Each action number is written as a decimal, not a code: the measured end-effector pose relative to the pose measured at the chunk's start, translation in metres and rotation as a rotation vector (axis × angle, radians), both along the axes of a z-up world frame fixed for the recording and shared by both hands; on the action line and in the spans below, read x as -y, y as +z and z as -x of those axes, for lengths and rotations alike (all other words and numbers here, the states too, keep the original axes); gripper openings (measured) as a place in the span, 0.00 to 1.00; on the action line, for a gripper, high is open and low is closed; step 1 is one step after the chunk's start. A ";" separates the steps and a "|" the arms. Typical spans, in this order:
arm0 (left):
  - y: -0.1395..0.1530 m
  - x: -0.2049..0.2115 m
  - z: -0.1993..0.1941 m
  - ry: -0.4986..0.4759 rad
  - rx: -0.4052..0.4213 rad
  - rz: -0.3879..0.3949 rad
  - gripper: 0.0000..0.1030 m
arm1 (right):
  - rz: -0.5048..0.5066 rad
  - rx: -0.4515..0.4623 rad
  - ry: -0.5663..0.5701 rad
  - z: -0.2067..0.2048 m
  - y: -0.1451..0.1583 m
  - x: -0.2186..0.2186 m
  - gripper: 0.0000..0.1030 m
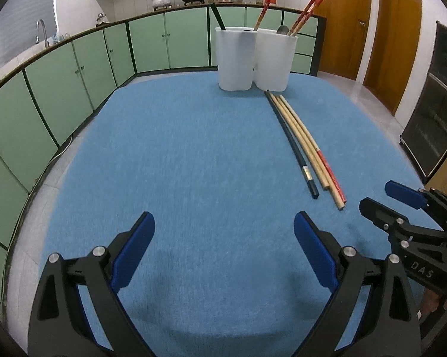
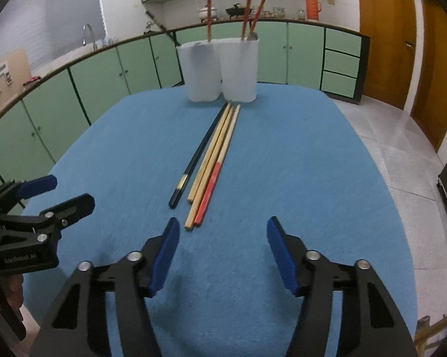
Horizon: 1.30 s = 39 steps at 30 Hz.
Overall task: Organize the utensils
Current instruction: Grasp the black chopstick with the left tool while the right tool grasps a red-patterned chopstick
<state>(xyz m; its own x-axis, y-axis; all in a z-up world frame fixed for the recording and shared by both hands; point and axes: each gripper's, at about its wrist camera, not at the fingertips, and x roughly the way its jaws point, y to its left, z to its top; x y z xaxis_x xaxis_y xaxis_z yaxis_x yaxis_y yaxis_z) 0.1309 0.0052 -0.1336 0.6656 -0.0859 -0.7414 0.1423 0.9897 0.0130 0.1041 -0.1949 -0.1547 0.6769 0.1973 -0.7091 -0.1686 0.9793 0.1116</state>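
Several chopsticks (image 2: 213,160) lie side by side on the blue tablecloth (image 2: 297,163): one dark, two plain wood, one with a red end (image 2: 210,189). In the left wrist view they (image 1: 305,145) lie to the right of centre. Two white holders (image 2: 223,71) stand at the far edge with red-topped chopsticks and a spoon inside. My right gripper (image 2: 222,223) is open and holds nothing; the chopsticks' near ends lie just beyond its left finger. My left gripper (image 1: 223,223) is open over bare cloth, left of the chopsticks.
Each gripper shows in the other's view: the right one (image 1: 378,195) and the left one (image 2: 71,190). Green cabinets (image 1: 74,74) and a counter with a sink curve behind the table. Wooden doors (image 2: 387,35) stand at the right. Tiled floor surrounds the table.
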 end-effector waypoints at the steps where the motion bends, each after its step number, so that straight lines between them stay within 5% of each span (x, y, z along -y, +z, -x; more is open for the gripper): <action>1: -0.001 0.000 -0.001 0.001 -0.002 0.000 0.89 | 0.002 -0.004 0.004 0.000 -0.002 0.000 0.51; 7: -0.007 -0.006 -0.005 0.014 -0.017 0.004 0.89 | 0.026 -0.035 0.022 -0.003 -0.014 -0.006 0.40; 19: -0.012 -0.009 -0.009 0.017 -0.035 0.019 0.89 | 0.066 -0.023 0.009 -0.017 -0.017 -0.017 0.37; 26: -0.014 -0.011 -0.011 0.019 -0.046 0.023 0.89 | 0.041 -0.032 -0.027 -0.019 -0.016 -0.005 0.25; 39: -0.013 -0.001 -0.008 0.000 -0.044 0.025 0.89 | 0.033 -0.030 -0.027 -0.019 -0.017 -0.003 0.27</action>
<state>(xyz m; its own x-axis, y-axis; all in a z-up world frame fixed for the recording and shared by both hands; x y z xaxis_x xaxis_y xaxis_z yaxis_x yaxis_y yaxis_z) 0.1394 0.0063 -0.1461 0.6321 -0.1043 -0.7678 0.1417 0.9898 -0.0178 0.1229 -0.1918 -0.1715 0.6603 0.1551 -0.7348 -0.1390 0.9868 0.0833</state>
